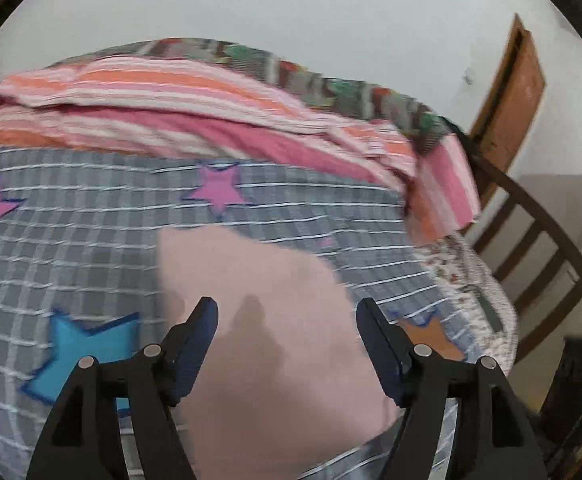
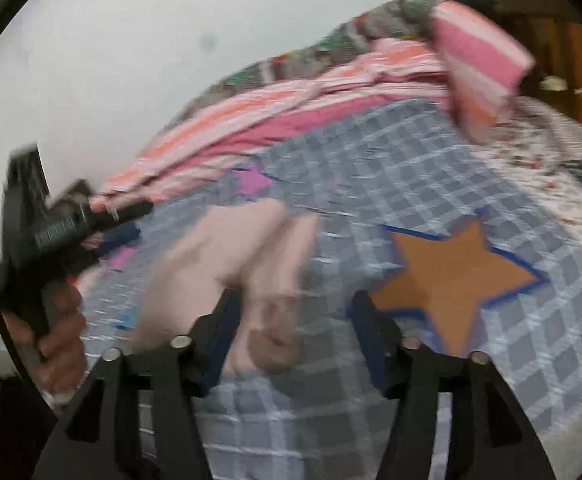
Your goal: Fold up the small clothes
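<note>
Hovering over the pale pink garment [image 1: 259, 280] on the checked bedspread [image 1: 71, 248], both my left tool [image 1: 287, 308] and right tool [image 2: 293, 300] stand spread, pinching nothing. Beside the orange star [image 2: 455, 276], its bunched fold could spring loose, since nothing pins it.

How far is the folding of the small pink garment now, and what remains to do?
Done: the pink garment lies on the checked blanket, seemingly already folded at least once, though blur hides details. In hand: nothing; the left tool and right tool are both open above it, pads not pressing. Left: probably a final fold or tidying. The striped cloth behind lies unfolded.
</note>
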`<state>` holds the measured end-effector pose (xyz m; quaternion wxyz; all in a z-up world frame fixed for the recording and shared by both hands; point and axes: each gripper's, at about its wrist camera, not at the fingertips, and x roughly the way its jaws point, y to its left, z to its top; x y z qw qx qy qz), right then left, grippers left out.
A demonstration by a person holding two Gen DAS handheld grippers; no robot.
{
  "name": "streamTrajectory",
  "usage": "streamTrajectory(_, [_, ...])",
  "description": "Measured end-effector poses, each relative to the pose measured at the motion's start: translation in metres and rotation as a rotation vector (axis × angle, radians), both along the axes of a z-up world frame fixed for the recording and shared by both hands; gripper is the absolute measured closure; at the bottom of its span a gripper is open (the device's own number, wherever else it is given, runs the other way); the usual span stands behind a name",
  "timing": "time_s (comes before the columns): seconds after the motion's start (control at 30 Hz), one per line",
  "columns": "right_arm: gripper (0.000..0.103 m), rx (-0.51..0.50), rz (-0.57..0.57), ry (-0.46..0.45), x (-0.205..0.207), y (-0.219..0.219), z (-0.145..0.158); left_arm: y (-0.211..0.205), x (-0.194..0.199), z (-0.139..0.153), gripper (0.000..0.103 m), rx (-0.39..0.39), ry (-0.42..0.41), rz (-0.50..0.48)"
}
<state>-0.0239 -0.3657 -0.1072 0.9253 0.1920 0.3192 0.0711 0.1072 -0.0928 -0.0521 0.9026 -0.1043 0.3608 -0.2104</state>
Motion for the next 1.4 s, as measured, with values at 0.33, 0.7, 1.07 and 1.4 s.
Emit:
streamTrajectory(0.33, [0.058,0.022,0.091,0.11,0.101,0.073,-0.039,0.071,-0.013,-0.044,0.033,0.0,0.075,0.066])
streamTrajectory(0.7, [0.091,-0.056,0.061,-0.03,0.074,0.053,-0.011,0.069,-0.006,-0.062,0.033,-0.046,0.084,0.006])
streamTrajectory(1.07, [0.033,0.132,0.046,0.136,0.108,0.017,-0.063,0.065,-0.002,-0.067,0.033,-0.062,0.111,-0.012])
streamTrajectory(1.4, [0.046,0.246,0.17,0.281,0.165,0.032,-0.093,0.097,-0.01,-0.07,0.033,-0.106,0.114,0.028])
